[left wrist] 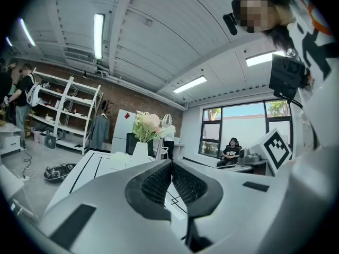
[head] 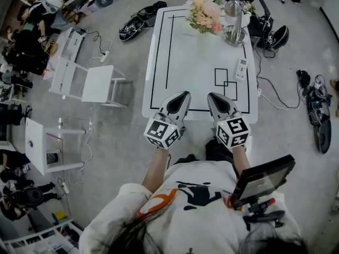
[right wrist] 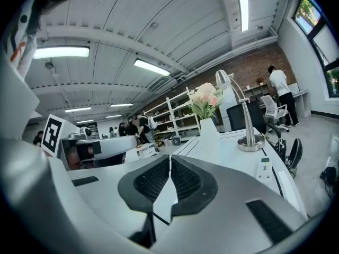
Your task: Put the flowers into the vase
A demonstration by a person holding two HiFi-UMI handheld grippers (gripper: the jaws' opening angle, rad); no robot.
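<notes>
The left tongs (head: 184, 95) and right tongs (head: 211, 96), both closed and empty, lie at the near edge of the counter (head: 185, 73). The flowers (head: 204, 14) stand in the white vase (left wrist: 140, 150) at its far end.

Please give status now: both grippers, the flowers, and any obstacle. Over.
Left gripper and right gripper shut, empty, at near table edge. Flowers already in vase, far end. Lamp beside vase; remote at right.
</notes>
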